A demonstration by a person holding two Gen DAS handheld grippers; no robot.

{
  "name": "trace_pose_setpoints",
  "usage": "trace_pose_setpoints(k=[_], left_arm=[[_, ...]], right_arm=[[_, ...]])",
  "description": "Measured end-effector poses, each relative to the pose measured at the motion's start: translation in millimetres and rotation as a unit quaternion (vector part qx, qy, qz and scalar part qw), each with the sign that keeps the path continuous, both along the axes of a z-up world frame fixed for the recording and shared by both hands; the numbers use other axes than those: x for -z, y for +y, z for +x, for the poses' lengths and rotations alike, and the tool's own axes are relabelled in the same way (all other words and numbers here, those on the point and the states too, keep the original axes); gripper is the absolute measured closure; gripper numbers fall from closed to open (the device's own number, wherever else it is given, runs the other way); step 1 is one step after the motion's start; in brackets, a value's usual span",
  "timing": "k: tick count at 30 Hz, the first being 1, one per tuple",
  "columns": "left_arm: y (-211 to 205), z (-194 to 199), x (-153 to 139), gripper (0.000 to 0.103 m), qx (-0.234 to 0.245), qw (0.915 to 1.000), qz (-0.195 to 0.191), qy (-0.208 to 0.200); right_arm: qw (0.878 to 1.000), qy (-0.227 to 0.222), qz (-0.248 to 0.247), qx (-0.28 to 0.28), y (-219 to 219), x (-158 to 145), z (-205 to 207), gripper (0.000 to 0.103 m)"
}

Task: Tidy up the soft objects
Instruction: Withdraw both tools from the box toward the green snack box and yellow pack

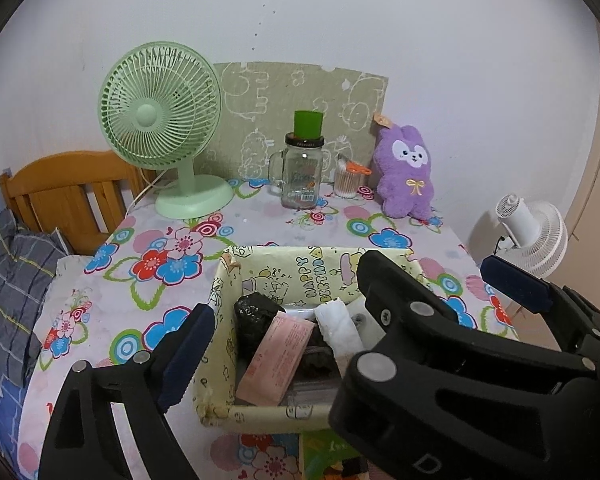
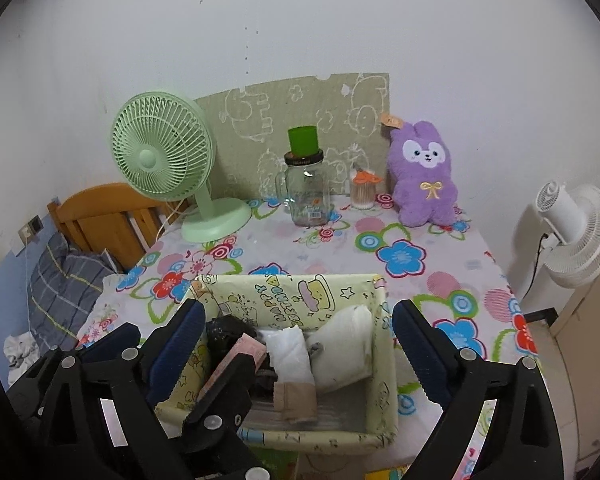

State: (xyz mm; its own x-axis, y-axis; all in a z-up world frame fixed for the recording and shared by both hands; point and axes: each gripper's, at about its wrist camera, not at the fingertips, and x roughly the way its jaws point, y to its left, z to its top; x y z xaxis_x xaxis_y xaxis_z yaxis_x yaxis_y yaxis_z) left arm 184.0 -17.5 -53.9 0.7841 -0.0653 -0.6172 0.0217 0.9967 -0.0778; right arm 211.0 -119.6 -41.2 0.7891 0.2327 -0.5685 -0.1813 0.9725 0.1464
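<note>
Left gripper (image 1: 352, 316): my jaws spread wide, nothing between pads, poised over yellow cartoon-print box (image 1: 268, 258). Right gripper (image 2: 296, 344): jaws likewise wide apart, empty, straddling same box (image 2: 284, 286). Box contents, as I see them: black fuzzy bundle (image 1: 256, 314), pink packet (image 1: 278, 360), white rolled cloth (image 2: 290, 354), cream folded cloth (image 2: 348, 344). Box sits on floral tablecloth (image 1: 268, 224). Purple plush rabbit (image 2: 424, 176) upright at table's far edge against wall, beside cotton-swab jar (image 2: 362, 192).
</note>
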Motion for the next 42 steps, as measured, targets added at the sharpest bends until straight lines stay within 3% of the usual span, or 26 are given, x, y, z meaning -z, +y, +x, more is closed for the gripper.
trace_pose_setpoints(k=[17,30,42], left_arm=[[-11,-49,-25,0.0,0.012,0.9992,0.013,-0.037],[-15,-81,-36,0.0,0.013,0.998,0.019,-0.059],[-21,-106,-33,0.0,0.01,0.9969,0.024,-0.074]], right_arm=[[0.999,-0.031,-0.007,0.017,-14,-28,-57,0.003],[0.997,-0.058,-0.023,0.034,-19,-46,-96,0.0],[0.996,-0.064,-0.038,0.038,-23,-43,-124,0.0]])
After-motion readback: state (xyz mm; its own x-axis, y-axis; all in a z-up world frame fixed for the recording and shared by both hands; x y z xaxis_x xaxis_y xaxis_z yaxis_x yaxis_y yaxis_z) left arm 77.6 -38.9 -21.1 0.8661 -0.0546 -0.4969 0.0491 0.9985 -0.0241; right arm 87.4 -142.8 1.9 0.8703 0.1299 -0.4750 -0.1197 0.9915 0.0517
